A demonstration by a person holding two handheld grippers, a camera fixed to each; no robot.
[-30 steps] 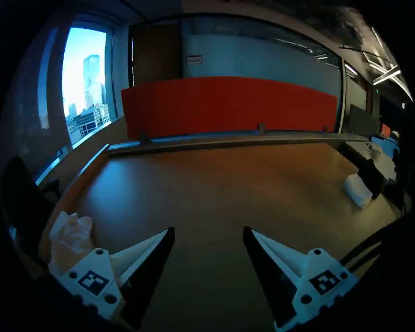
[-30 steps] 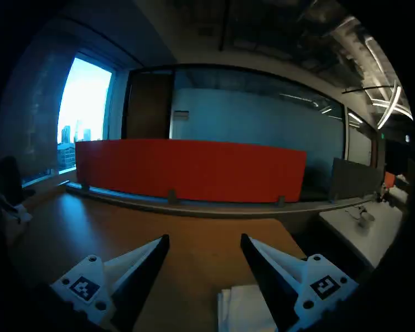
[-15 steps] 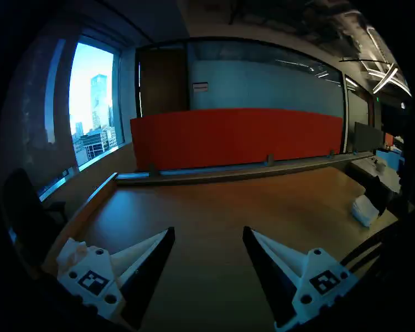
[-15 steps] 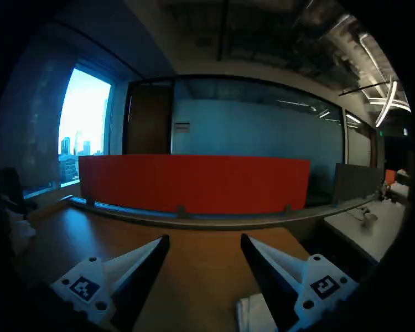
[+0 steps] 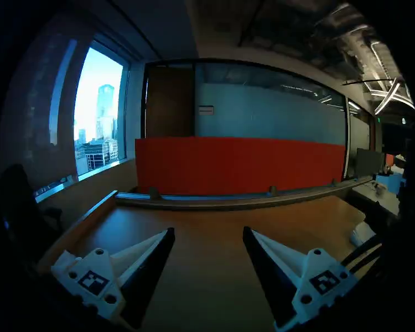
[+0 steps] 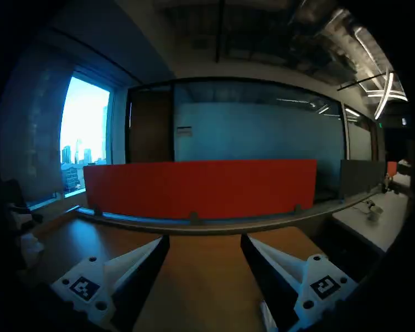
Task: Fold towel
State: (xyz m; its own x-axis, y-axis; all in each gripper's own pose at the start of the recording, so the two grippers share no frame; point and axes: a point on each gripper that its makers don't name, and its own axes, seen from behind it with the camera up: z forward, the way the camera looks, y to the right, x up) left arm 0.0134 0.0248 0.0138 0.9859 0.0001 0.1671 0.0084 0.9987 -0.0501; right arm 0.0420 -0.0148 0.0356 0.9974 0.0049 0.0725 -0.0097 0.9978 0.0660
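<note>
Left gripper view was aimed out across the table [image 5: 218,216] at the red divider [image 5: 235,166] instead of down at any cloth, so this was judged to be a between-grabs moment, not a fold in progress. The left gripper [image 5: 207,229] was held level with its fingers [image 5: 141,260] spread wide, nothing pinched and nothing touched. A small white bundle, taken to be the towel [image 5: 362,233], could be made out near the table's right edge, partly cut off by something dark. A crumpled white cloth [image 5: 62,259] was tucked just behind the finger on the left of the picture, by the table's corner. It's probably the next one to be folded, but that's only a guess. In the right gripper view the right gripper [image 6: 205,237] was pointed level at the divider too, fingers wide apart and empty. A white sliver [image 6: 264,320], likely the towel, was seen low down beside one finger, and the crumpled cloth [image 6: 29,243] was well off to the left.
</note>
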